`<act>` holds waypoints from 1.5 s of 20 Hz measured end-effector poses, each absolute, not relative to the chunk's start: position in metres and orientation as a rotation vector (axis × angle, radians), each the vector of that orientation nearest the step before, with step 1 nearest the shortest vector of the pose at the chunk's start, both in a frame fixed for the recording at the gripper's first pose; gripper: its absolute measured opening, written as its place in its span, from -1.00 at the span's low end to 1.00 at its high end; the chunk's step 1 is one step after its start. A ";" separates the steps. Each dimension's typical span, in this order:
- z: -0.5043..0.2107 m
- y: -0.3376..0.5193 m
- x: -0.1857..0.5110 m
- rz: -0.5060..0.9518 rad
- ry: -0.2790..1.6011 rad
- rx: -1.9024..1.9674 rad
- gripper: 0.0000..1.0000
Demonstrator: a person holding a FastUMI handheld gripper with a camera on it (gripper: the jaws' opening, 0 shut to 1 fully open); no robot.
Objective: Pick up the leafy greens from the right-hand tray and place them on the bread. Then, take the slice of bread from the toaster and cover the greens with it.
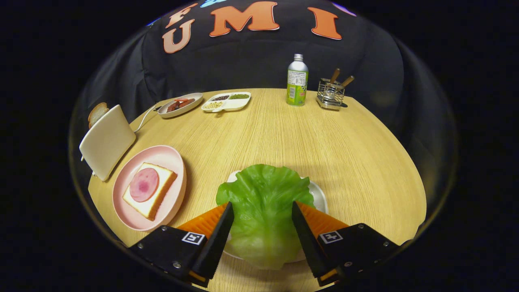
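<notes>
A green lettuce leaf (263, 190) lies on a white tray (320, 195) near the table's front edge. My gripper (262, 204) is open, and its two fingers stand over the leaf's left and right sides with the leaf's middle between them. Left of the fingers, a pink plate (178, 162) holds a bread slice (160, 194) topped with a round of ham (144, 184). Beyond the plate stands a white toaster (107, 142) with a bread slice (97, 112) poking out of its top.
At the back of the wooden table (284, 138) are a dish of sausages (180, 104), a divided dish of beans (227, 101), a green-labelled bottle (297, 81) and a wire rack of utensils (330, 94). A cable runs from the toaster.
</notes>
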State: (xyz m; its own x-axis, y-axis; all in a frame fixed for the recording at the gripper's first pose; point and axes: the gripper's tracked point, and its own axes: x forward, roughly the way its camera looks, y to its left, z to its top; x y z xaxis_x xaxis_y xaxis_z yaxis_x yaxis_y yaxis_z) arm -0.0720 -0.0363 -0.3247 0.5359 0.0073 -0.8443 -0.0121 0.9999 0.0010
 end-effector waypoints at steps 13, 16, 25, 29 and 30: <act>-0.323 -0.023 -0.070 0.067 0.954 -0.080 -0.52; -0.322 -0.024 -0.069 0.054 0.958 -0.055 -0.76; -0.280 -0.007 -0.043 0.068 0.815 0.154 -0.83; -0.260 0.020 -0.036 0.140 0.761 0.197 -0.83; -0.257 0.026 -0.034 0.154 0.753 0.196 -0.83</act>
State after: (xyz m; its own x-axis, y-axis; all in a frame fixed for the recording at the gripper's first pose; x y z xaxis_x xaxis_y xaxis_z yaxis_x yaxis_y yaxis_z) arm -0.0341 0.0256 -0.2568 0.7200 0.2082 -0.6620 -0.0685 0.9706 0.2308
